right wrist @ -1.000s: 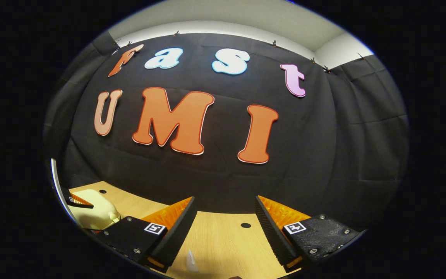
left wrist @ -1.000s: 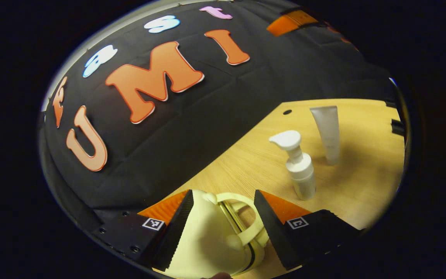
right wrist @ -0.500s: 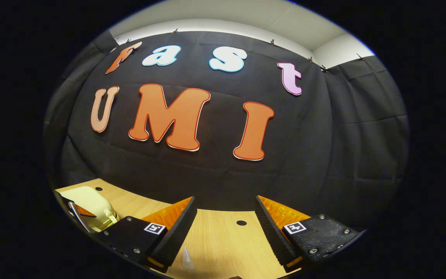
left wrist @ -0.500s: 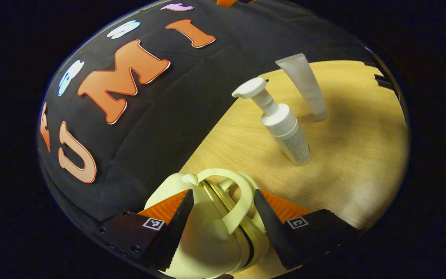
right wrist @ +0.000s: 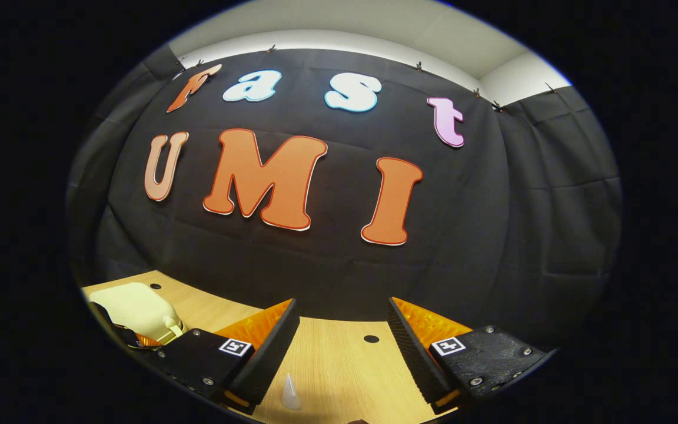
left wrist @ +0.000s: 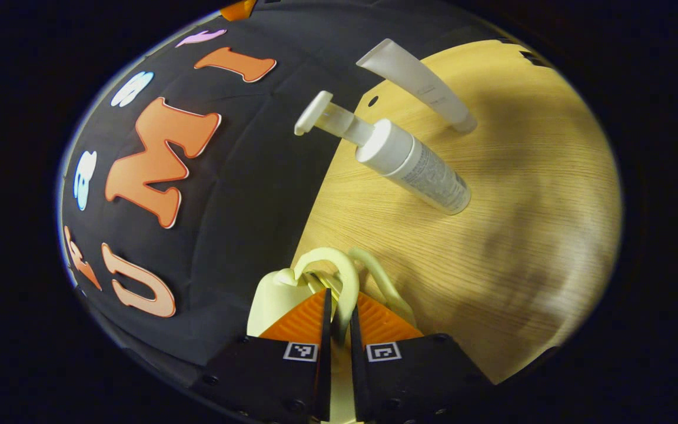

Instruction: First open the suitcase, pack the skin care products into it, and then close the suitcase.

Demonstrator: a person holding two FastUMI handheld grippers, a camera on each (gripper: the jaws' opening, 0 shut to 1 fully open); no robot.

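Both fingers of my left gripper clamped on the suitcase handle, right gripper wide apart above the table.

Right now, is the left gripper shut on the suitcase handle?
Shut: the left gripper has both fingers pressed on one suitcase handle.

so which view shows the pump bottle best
The left gripper view: the pump bottle stands whole on the table, pump head to base, beside the tube. The right gripper view gives no clear sight of it.
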